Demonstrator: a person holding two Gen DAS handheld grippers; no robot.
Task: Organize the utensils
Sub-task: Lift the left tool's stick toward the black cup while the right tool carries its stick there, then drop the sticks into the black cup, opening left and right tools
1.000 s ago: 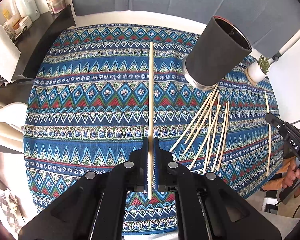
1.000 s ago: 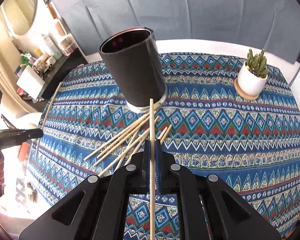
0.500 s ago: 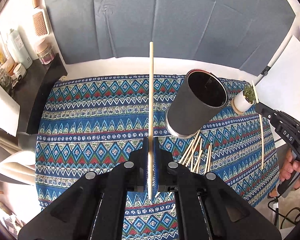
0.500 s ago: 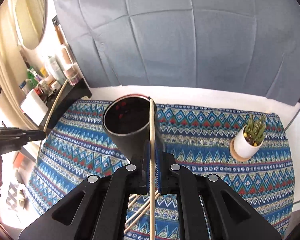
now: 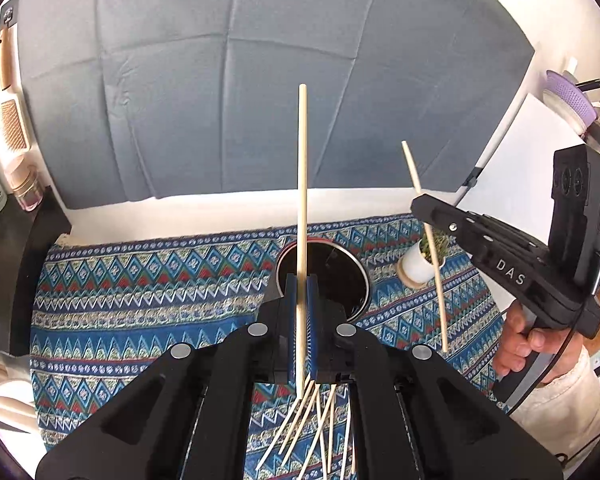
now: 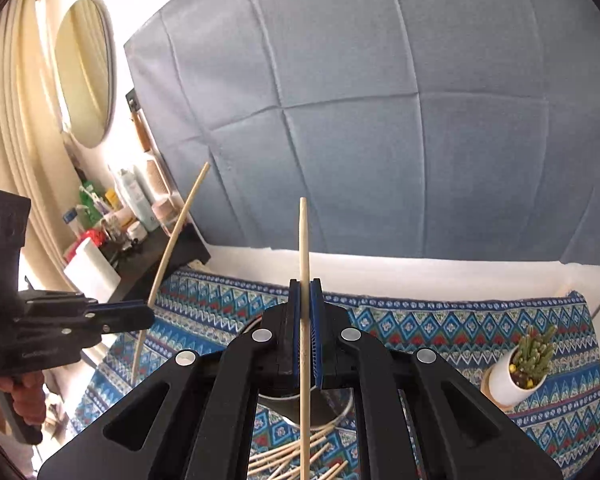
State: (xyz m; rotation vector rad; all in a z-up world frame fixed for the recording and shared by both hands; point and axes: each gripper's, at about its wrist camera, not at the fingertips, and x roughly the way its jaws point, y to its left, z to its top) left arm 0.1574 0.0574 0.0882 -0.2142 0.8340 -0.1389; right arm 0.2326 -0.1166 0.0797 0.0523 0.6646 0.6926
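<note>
Your left tongs [image 5: 301, 280] are clamped narrow on a long pale wooden chopstick [image 5: 302, 184], gripped near its lower end, so most of the stick rises past the blue pads. Directly beyond those tongs sits the dark cylindrical utensil holder with a metal rim [image 5: 342, 276], mouth open toward you; the chopstick crosses in front of its left rim. Below the left tongs, a loose fan of pale wooden chopsticks [image 5: 320, 424] lies on the counter with the blue patterned cloth [image 5: 140, 280].

Your right tongs [image 6: 305, 282] are also pinched narrow, on a second pale wooden chopstick [image 6: 304, 248], which runs down between the pads and out below, over the scattered pile. The holder is mostly hidden under the right tongs; only part of its metal rim shows. From the left view the right tongs show off to the right, with their stick tilted and its lower end hanging above the cloth, near the small white pot with a green cactus [image 5: 420, 266]. That pot stands to the right of the holder and apart from it. From the right view the left tongs show far left, their stick leaning up toward the grey-blue padded wall panel [image 6: 360, 100].

Neither held chopstick is inside the holder; both are held clear of the counter.
</note>
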